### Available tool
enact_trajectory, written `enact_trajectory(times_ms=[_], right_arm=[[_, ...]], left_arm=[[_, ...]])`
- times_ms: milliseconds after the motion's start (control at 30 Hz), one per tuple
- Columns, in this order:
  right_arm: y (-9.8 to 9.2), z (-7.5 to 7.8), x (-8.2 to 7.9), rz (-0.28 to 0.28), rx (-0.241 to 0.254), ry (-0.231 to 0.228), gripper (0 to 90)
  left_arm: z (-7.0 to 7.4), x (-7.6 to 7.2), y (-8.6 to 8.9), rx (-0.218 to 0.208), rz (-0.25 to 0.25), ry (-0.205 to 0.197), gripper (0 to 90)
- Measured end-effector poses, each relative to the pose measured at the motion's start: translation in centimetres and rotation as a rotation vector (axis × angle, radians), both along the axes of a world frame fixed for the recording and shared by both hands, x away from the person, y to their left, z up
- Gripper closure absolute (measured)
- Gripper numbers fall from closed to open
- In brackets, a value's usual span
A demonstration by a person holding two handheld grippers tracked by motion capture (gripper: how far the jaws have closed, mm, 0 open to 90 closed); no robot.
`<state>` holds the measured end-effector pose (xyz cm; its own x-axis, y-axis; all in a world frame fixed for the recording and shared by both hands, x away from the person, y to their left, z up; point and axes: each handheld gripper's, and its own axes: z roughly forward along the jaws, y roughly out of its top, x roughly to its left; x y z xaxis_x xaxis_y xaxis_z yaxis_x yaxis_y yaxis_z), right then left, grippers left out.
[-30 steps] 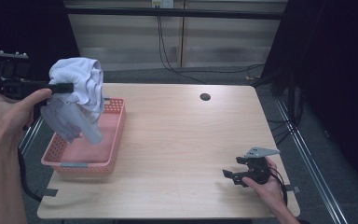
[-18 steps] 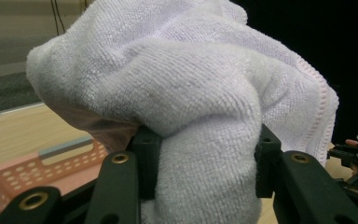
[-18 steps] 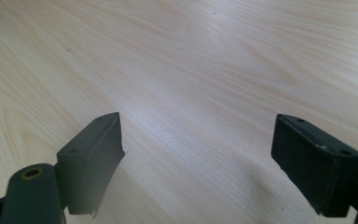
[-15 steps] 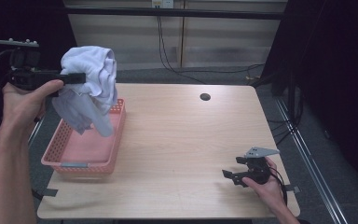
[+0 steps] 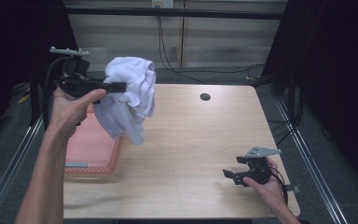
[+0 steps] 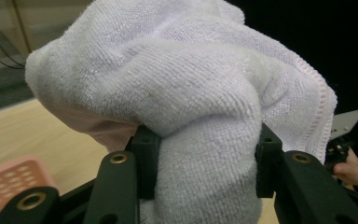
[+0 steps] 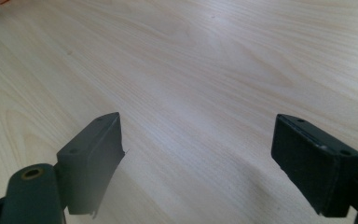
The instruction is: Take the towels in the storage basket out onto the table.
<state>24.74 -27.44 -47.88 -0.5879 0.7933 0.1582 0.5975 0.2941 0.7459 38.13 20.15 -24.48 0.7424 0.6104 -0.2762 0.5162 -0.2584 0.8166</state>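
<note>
Left gripper [image 5: 121, 87]: jaws clamped on the bunched white towel [image 5: 130, 95]
Towel: lifted clear of the pink basket [image 5: 93, 154], above the table's [image 5: 200, 140] left edge
Left: setting it down
Right gripper [image 5: 233, 176]: jaws apart, empty, near right corner

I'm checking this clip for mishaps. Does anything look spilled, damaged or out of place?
Nothing stands out. The white towel hangs bunched from the left hand-held gripper beside the pink basket, gripped firmly between its pads. The right hand-held gripper rests open on the wooden table, nothing spilled.
</note>
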Motion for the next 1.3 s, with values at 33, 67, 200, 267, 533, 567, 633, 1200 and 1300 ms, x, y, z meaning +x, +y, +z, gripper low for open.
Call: enact_trajectory(times_ms=[33,67,200,267,533,567,633,1200,1300], right_arm=[[0.0,0.0,0.0,0.007,-0.002,-0.002,16.3],[0.0,0.0,-0.1,0.009,-0.003,-0.002,16.3],[0.0,0.0,0.0,0.003,0.000,-0.001,16.3],[0.0,0.0,0.0,0.002,0.001,-0.003,16.3],[-0.1,0.1,-0.1,0.006,0.002,-0.005,16.3],[-0.1,0.1,-0.1,0.006,0.002,-0.005,16.3],[-0.1,0.1,0.0,0.005,0.003,-0.005,16.3],[0.0,0.0,-0.1,0.010,-0.002,0.000,16.4],[0.2,-0.1,0.0,0.013,0.000,0.002,16.3]], left_arm=[[-0.6,0.1,-0.8,0.007,-0.010,0.012,56.1],[-1.1,0.1,-1.4,0.015,-0.017,0.019,56.1],[-2.7,0.1,-3.8,0.033,-0.064,0.045,55.9],[-3.5,-0.1,-4.8,0.012,-0.088,0.057,55.8],[-8.4,-0.9,-8.8,0.021,-0.152,0.132,54.3],[-8.4,-0.9,-8.8,0.021,-0.152,0.132,53.9],[-9.8,-1.2,-9.9,0.042,-0.174,0.142,53.3],[-21.5,-3.2,-14.3,0.121,-0.255,0.167,45.3],[-21.7,-3.8,-14.6,0.104,-0.268,0.126,35.9]])
